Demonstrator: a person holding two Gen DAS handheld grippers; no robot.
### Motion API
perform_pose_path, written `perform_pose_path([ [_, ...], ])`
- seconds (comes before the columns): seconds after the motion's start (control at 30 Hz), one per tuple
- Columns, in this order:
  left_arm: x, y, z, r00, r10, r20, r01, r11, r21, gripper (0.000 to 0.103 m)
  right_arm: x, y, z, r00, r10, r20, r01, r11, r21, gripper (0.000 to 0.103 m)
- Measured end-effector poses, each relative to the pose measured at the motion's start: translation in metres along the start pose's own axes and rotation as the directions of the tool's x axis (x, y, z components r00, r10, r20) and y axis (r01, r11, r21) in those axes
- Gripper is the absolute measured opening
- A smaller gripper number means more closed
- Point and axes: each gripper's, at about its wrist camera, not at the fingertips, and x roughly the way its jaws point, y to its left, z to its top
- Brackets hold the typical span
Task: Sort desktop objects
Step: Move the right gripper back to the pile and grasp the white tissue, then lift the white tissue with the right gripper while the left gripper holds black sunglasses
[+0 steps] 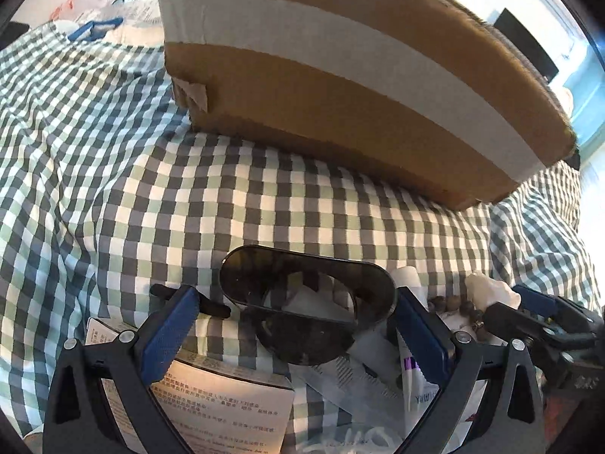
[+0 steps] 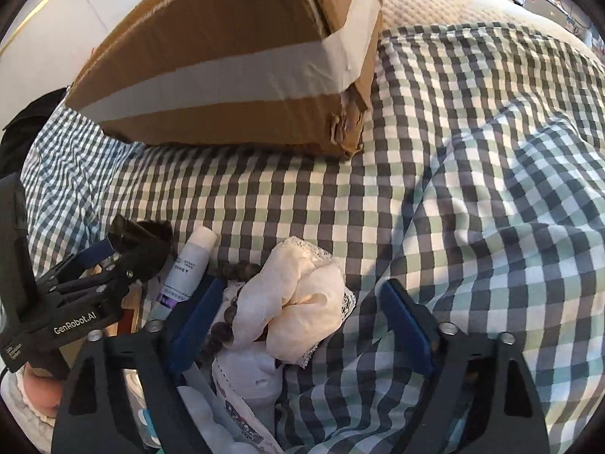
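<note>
Where checks spread: 1 box point(image 1: 340, 87), 1 sunglasses point(image 1: 306, 302).

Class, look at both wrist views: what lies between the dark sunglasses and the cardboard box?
Only bare checkered cloth separates the sunglasses from the cardboard box, clearest in the left wrist view.
</note>
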Motion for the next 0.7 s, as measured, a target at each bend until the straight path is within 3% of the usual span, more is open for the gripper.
perform_pose_path([
  [0.03,-0.002,-0.001,-0.002,1.000,-0.004,0.009,0.004,1.000,0.006,0.095,0.000,0.001,-0.001,1.000,-0.001,0.000,0.001,1.000,-0.002,0.071],
  [0.1,-0.003,-0.001,-0.005,1.000,-0.006,0.014,0.006,1.000,0.005,0.085,0.001,0.001,-0.002,1.000,0.014,-0.003,-0.014,1.000,0.003,0.052],
  [0.23,-0.008,-0.006,-0.013,0.999,-0.030,0.030,0.030,0.999,0.012,0.078,0.003,0.002,-0.003,1.000,0.015,-0.011,-0.015,1.000,0.013,0.045],
  [0.5,-0.026,-0.008,-0.019,0.997,-0.033,0.067,0.031,0.999,0.031,0.076,-0.010,-0.001,-0.007,0.999,0.022,0.034,-0.022,1.000,0.016,0.029],
  [0.6,-0.023,0.003,-0.013,0.996,-0.044,0.081,0.043,0.999,0.023,0.076,-0.017,-0.002,-0.009,0.997,0.027,0.071,-0.029,0.999,0.021,0.018],
  [0.7,-0.032,0.007,-0.015,0.992,-0.073,0.099,0.074,0.997,-0.004,0.076,-0.026,-0.004,-0.010,0.994,0.017,0.106,-0.020,0.999,0.028,0.018],
])
